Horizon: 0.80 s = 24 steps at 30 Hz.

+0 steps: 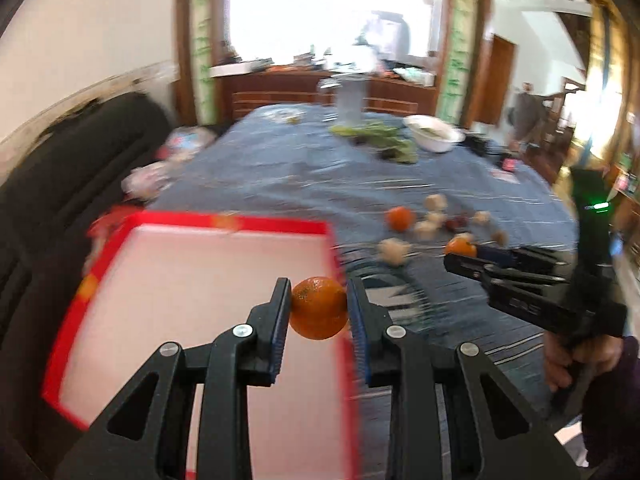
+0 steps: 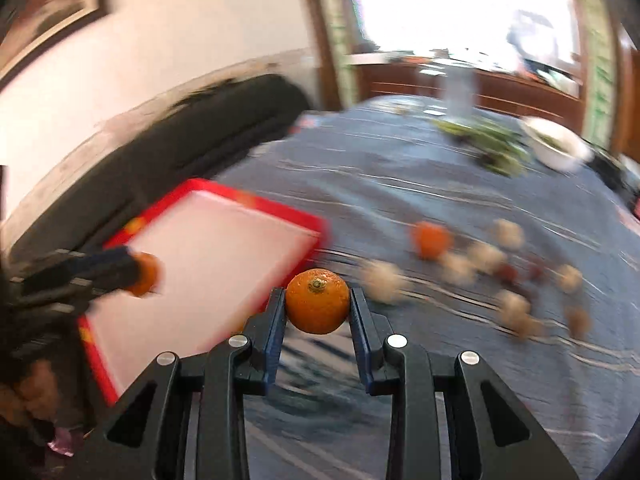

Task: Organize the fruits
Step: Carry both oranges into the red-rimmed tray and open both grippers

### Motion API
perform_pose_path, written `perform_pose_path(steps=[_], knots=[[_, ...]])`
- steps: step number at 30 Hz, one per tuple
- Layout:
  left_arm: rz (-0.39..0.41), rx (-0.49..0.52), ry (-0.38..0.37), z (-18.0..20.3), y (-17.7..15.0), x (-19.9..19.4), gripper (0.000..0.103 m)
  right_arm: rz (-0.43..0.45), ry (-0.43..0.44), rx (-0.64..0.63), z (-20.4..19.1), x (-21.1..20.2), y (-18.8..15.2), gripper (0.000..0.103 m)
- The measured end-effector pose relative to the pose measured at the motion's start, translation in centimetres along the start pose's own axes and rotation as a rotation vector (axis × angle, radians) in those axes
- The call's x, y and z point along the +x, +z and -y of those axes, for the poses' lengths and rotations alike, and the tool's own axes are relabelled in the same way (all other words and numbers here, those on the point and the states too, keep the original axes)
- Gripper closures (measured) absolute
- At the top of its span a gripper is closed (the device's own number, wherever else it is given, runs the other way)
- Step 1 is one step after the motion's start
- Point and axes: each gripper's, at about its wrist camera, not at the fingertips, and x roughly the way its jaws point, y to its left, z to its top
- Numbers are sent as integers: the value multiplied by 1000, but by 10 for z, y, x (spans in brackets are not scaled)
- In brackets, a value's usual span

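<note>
My left gripper [image 1: 319, 306] is shut on an orange mandarin [image 1: 318, 308], held above the right edge of a red-rimmed tray [image 1: 256, 222] with a pale floor. My right gripper [image 2: 318, 306] is shut on a second mandarin [image 2: 317, 301], just off the near right corner of the tray [image 2: 256, 202]. In the left wrist view the right gripper [image 1: 466, 254] shows at the right with its mandarin [image 1: 460, 247]. In the right wrist view the left gripper [image 2: 140, 274] and its mandarin [image 2: 147, 275] hang over the tray. A third mandarin [image 1: 400, 218] [image 2: 431, 240] lies on the blue cloth.
Several pale round fruits [image 1: 394, 251] [image 2: 384, 278] and small dark red ones [image 1: 456, 223] lie scattered on the blue tablecloth [image 1: 300, 168]. Farther back stand a white bowl [image 1: 434, 133], leafy greens [image 1: 384, 136] and a clear jar [image 1: 351, 100]. A dark sofa [image 1: 76, 160] runs along the left.
</note>
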Motion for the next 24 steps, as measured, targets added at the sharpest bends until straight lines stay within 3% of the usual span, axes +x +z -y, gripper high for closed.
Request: perform_pose_path(steps=[3, 9, 14, 16, 18, 20, 24], knots=[[-34, -42, 82, -31, -12, 7, 72, -29, 58, -59, -37, 20, 6, 73], [-122, -108, 152, -66, -31, 30, 72, -135, 43, -116, -74, 60, -1, 73], [-92, -110, 186, -73, -31, 26, 71, -206, 14, -136, -86, 69, -9, 70], [-84, -114, 200, -76, -29, 24, 71, -215, 17, -147, -83, 68, -9, 64], [-81, -124, 195, -78, -28, 23, 60, -181, 12, -151, -82, 58, -9, 58], [-79, -121, 204, -78, -28, 23, 43, -134, 5, -152, -79, 42, -9, 56], [-60, -106, 197, -69, -22, 19, 37, -66, -29, -121, -53, 13, -10, 55]])
